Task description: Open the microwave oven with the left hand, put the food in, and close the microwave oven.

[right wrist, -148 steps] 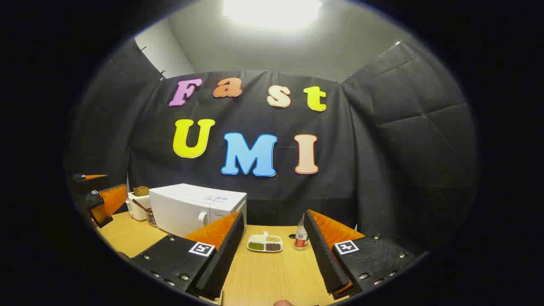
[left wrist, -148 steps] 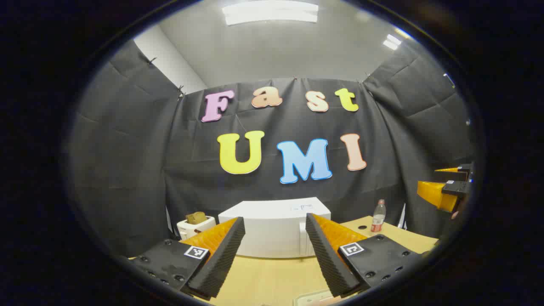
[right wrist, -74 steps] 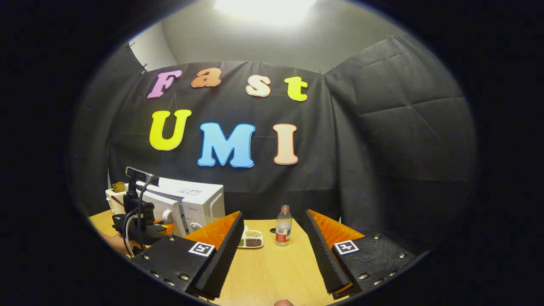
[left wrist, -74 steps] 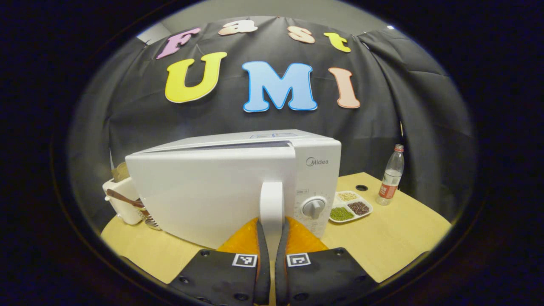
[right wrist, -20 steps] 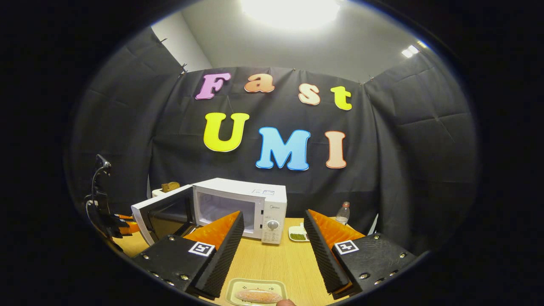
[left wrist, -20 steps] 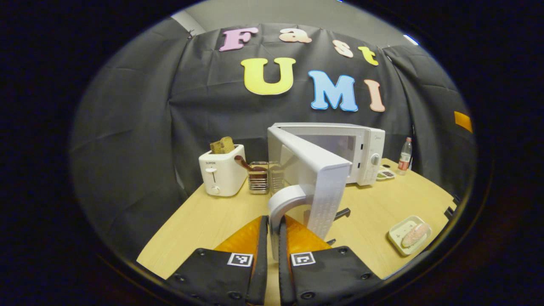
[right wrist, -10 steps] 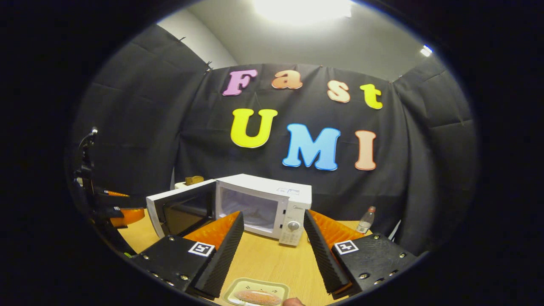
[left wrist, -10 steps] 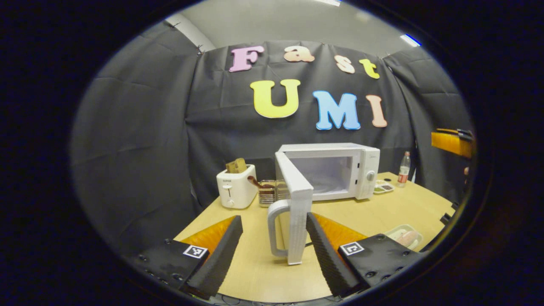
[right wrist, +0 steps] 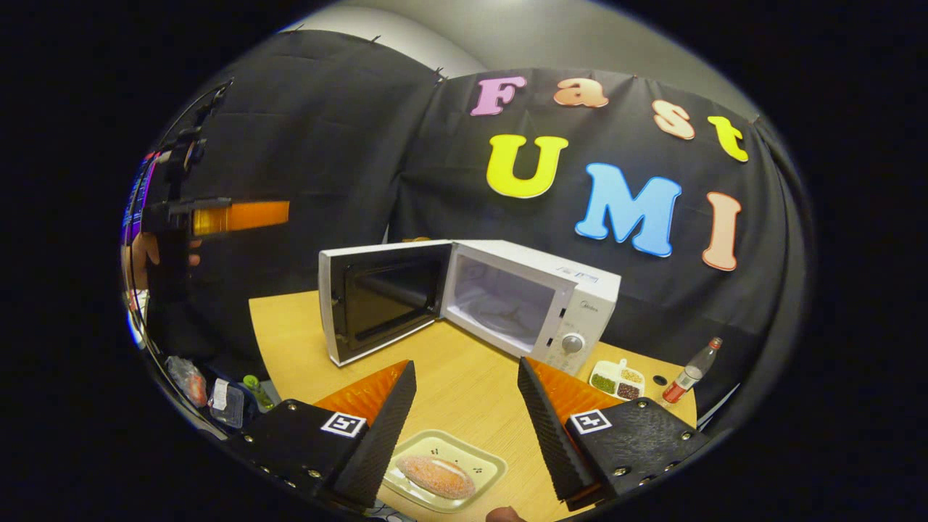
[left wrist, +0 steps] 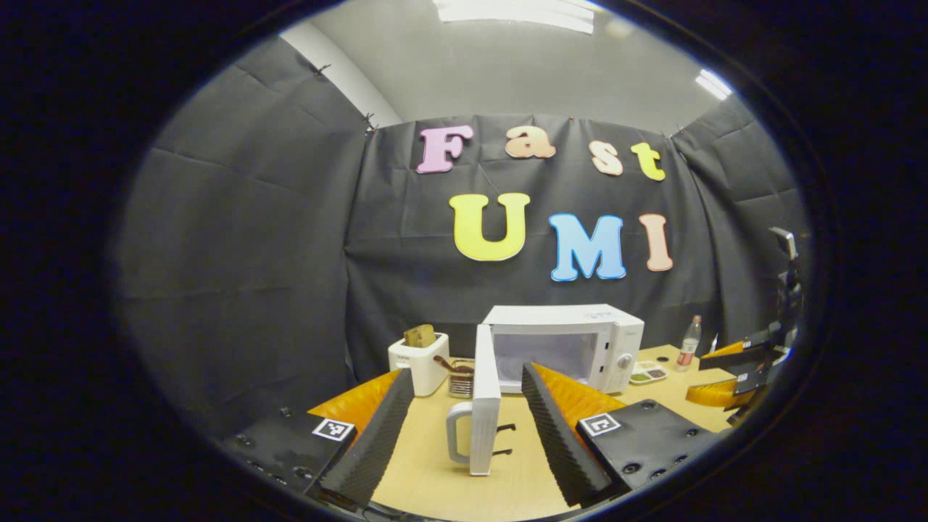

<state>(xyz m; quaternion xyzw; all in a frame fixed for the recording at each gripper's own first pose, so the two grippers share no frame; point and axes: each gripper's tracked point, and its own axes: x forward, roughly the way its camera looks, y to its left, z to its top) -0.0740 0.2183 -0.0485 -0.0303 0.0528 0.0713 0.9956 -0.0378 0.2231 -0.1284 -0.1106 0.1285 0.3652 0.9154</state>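
While both tongs (left wrist: 467, 406) (right wrist: 460, 406) gape empty, the microwave (right wrist: 533, 301) brand reads too blurred

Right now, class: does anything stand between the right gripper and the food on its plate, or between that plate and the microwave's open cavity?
Nothing visible does. The right gripper hangs open above the plate holding the food; bare table runs to the microwave cavity, its door swung aside.

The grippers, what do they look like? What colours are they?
Each gripper, left gripper and right gripper, has two wedge-shaped jaws: orange outside, black ridged foam inside. Their black bases carry screws and small square black-and-white markers. Black cables run along the left gripper's frame in the right gripper view.
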